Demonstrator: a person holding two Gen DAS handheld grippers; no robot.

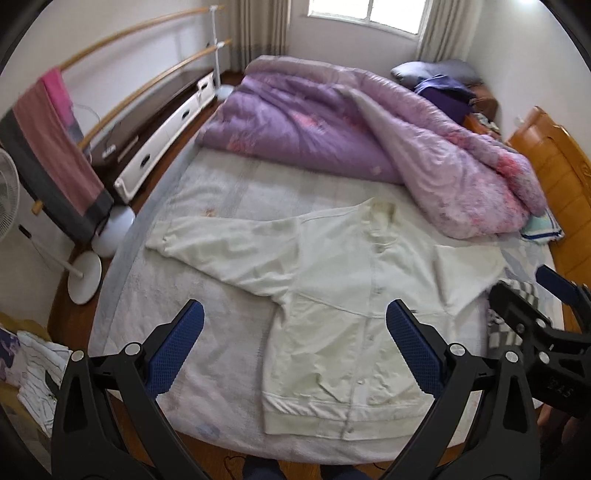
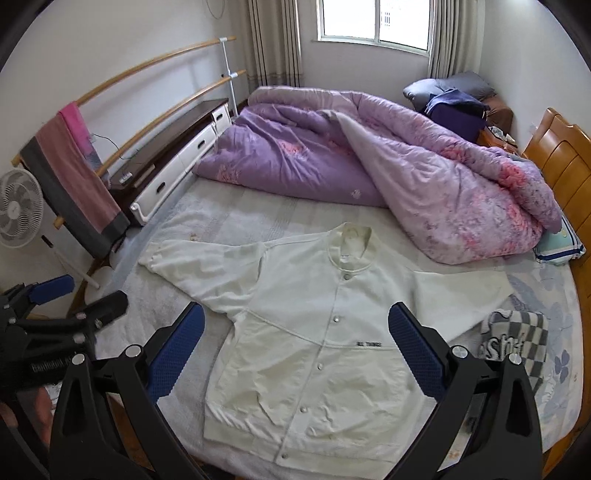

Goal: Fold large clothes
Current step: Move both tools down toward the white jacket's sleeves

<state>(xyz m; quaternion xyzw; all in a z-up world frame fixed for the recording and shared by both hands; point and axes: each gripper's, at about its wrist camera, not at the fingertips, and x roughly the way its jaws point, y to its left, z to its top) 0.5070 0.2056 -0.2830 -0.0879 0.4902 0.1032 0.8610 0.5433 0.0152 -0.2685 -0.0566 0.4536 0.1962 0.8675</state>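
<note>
jacket (image 2: 314, 332): cream-white, snap-buttoned down the front, lying flat and face up on the near half of the bed (image 2: 221, 229)
jacket axis: long axis runs from the ribbed hem at the near edge of the bed up to the collar, which points toward the quilt (image 2: 369, 166) and window (image 2: 373, 20)
sleeves: the sleeve on the picture's left is spread out sideways, cuff toward the towel rack side; the other sleeve reaches toward the wooden headboard (image 2: 561, 162), its end near a checked cloth (image 2: 517, 339)
jacket fabric: smooth woven cloth with light creases, ribbed band at hem and collar, curved seam across the chest, a row of round metal snaps, small dark lettering on the chest
bed surface: pale, textured sheet with faint floral print toward the headboard side
quilt detail: puffy purple and pink floral, bunched across the far half of the bed, pale lining folded outward
left gripper (image 1: 294, 317): jaws spread wide, holding nothing, hovering above the near edge of the bed over the jacket's lower left part; black frame, blue dimpled pads
right gripper (image 2: 296, 321): jaws spread wide, empty, hovering above the jacket's lower body; same black frame and blue pads
beside the bed: 2 curved wooden rails carrying a pink and grey towel (image 2: 74, 170), a white standing fan (image 2: 18, 214), a low white cabinet with a dark top (image 2: 173, 147)
</note>
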